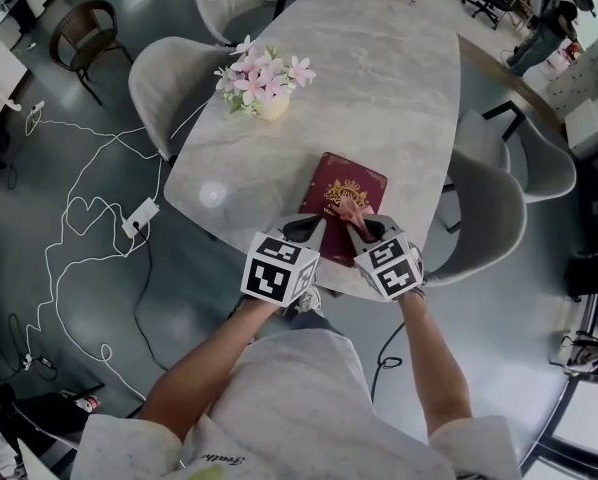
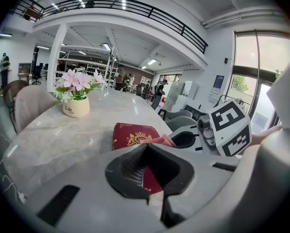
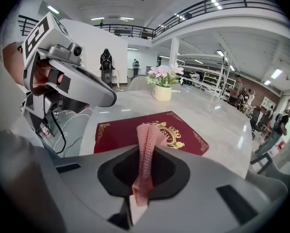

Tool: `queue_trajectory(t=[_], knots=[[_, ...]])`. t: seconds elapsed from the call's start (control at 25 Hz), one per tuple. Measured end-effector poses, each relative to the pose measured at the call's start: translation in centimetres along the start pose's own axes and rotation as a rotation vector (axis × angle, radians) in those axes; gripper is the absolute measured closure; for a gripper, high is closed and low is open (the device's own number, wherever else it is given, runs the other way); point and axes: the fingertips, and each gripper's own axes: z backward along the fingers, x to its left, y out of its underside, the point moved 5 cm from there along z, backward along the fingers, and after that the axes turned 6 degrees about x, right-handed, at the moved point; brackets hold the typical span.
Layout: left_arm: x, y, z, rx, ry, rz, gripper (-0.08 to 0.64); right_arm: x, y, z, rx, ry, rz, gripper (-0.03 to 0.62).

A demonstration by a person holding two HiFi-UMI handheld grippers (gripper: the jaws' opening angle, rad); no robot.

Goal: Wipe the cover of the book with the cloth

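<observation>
- A dark red hardcover book with a gold crest and gold corner ornaments is laid flat near the close edge of the pale marble counter, cover up.
- A pink waffle-textured cloth is pinched between the jaws of the right hand-held gripper. It stands up from the jaws as a narrow folded strip.
- In the head view, the free end of the cloth is seen lying over the gold crest at the middle of the cover.
- The jaws of the left hand-held gripper are pressed together at their tips, with nothing pinched between them. The near part of the book is seen through the loop behind the tips.
- The left hand-held gripper is held over the near left part of the book. Whether it touches the cover cannot be told.
- The two hand-held grippers are held close beside each other, each gripped by one of the person's bare forearms' hands.
- A cream round pot of pink flowers is stood farther along the counter, well apart from the book.
- Grey upholstered chairs are set round the counter, and white cables are strewn over the dark floor on the left.
</observation>
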Motion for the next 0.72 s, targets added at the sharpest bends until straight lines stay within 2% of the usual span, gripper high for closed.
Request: queue_trajectory(t=[0.72], knots=[[-1.3,2.1,2.2,0.016,0.049,-0.049,0.552,4.5,1.7,1.7,0.015,0.02,-0.035,0.577]])
